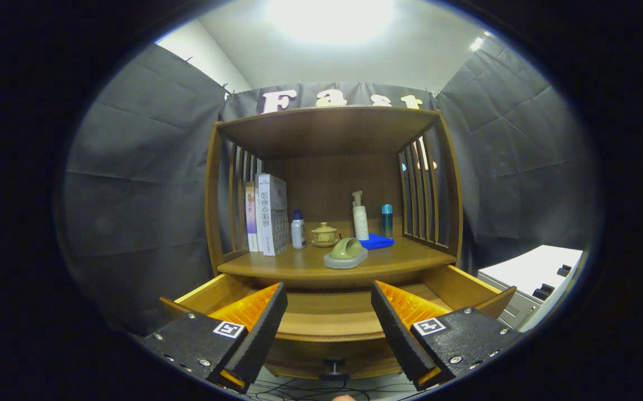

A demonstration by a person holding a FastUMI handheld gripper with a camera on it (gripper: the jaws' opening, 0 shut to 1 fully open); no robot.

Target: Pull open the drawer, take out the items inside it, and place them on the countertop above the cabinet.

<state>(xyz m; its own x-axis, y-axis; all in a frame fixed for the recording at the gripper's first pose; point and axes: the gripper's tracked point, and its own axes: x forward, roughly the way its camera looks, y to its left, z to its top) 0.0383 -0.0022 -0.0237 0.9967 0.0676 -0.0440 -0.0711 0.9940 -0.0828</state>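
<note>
The wooden drawer (329, 317) stands pulled open below the countertop (299, 266) of the cabinet. What shows of its floor between my fingers is bare wood. Its dark knob (334, 366) sits low between the fingers. My gripper (329, 303) hovers over the drawer, open, with nothing between its fingers. On the countertop, near its front edge, lies a green slipper-shaped item on a grey base (346, 253). Behind it rest a blue flat item (377, 241), a white pump bottle (360, 217) and a small blue can (387, 220).
Books (270, 214) stand at the countertop's left, with a small white bottle (298, 229) and a lidded ceramic pot (324, 235) beside them. A shelf roof (327, 125) caps the cabinet. A white unit (533, 278) sits to the right. Cables (310, 387) lie on the floor.
</note>
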